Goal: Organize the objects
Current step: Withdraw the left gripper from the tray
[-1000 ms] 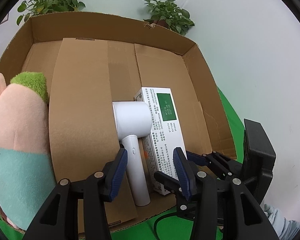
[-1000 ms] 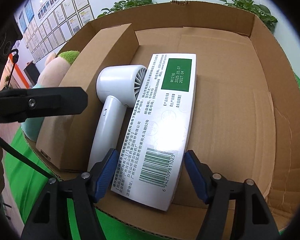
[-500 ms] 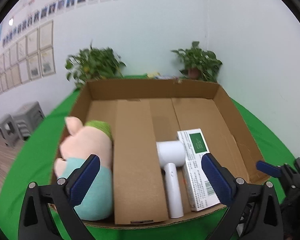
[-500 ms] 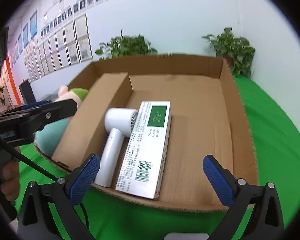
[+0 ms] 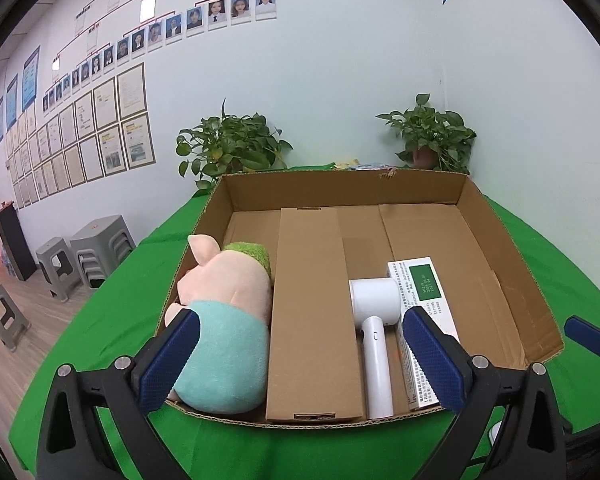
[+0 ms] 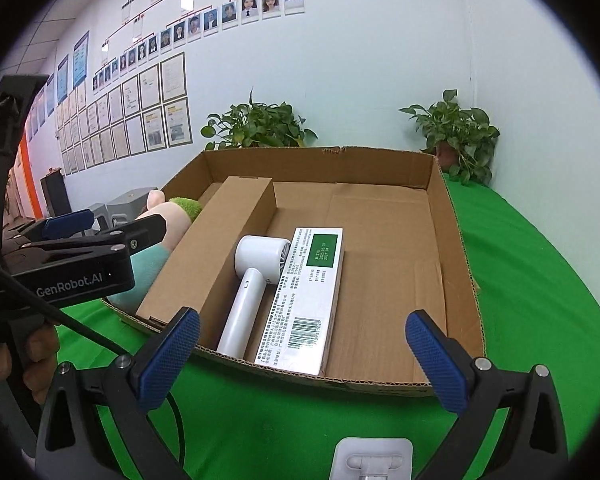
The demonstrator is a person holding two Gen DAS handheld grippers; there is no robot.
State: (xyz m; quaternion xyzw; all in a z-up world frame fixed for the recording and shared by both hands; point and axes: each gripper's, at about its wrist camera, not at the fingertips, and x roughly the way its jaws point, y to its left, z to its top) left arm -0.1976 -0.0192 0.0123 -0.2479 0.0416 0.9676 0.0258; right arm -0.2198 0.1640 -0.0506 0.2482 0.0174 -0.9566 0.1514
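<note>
An open cardboard tray box sits on the green table. Inside it, left to right, lie a pink plush pig in a teal shirt, a long brown carton, a white hair dryer and a white box with a green label. My left gripper hovers open before the box's near edge, holding nothing. My right gripper is also open and empty, over the near rim by the white box. The left gripper's body shows at the left of the right wrist view.
Two potted plants stand behind the box against the wall. Grey stools are on the floor at left. A white object lies on the green cloth at the bottom of the right wrist view. A hand holds the left gripper.
Both grippers let go and opened wide: the left off the hair dryer handle, the right off the white box. Both pulled back and up, tilting toward level, so the whole box now shows.
</note>
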